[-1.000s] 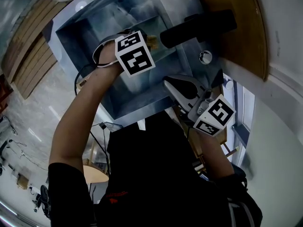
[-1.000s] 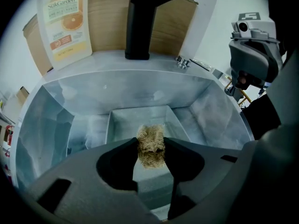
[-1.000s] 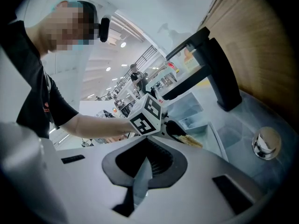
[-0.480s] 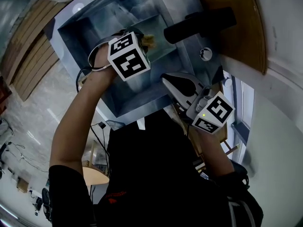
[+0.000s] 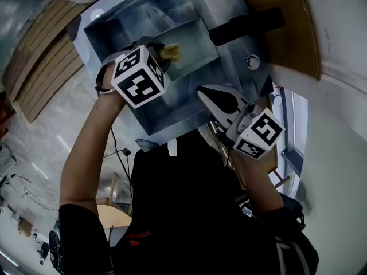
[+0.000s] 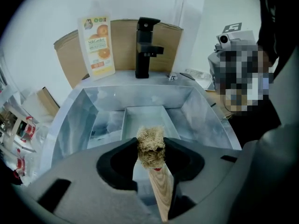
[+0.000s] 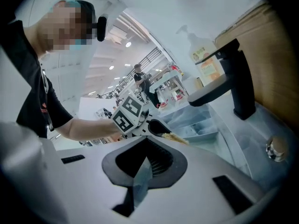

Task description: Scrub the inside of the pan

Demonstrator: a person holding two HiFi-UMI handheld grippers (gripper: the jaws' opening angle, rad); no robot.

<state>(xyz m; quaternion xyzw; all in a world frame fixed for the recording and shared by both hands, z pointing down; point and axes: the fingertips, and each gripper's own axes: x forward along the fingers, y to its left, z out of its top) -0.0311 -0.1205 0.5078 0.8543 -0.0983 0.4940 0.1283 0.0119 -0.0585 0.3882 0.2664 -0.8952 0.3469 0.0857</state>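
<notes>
My left gripper [image 6: 150, 149] is shut on a scrub brush [image 6: 151, 146] with a wooden handle and a tuft of tan fibres that sticks out past the jaws. It hovers over a steel sink [image 6: 205, 120]. A rectangular metal pan [image 6: 145, 118] lies in the sink's bottom, beyond the bristles and apart from them. In the head view the brush [image 5: 171, 51] sits over the pan's [image 5: 195, 50] near-left edge. My right gripper [image 5: 211, 95] is shut with nothing in it, at the sink's front right rim. The right gripper view shows the left gripper [image 7: 156, 126] and the brush [image 7: 176, 137].
A black faucet [image 6: 147, 45] stands behind the sink, with a round knob [image 5: 252, 62] beside it. A soap bottle with an orange label [image 6: 96, 45] and brown cardboard [image 6: 124, 43] stand at the back. Shelves with packages [image 6: 18, 129] are at the left.
My left gripper with the brush has drawn back to the left, away from the faucet side of the pan. The right gripper has hardly moved.
</notes>
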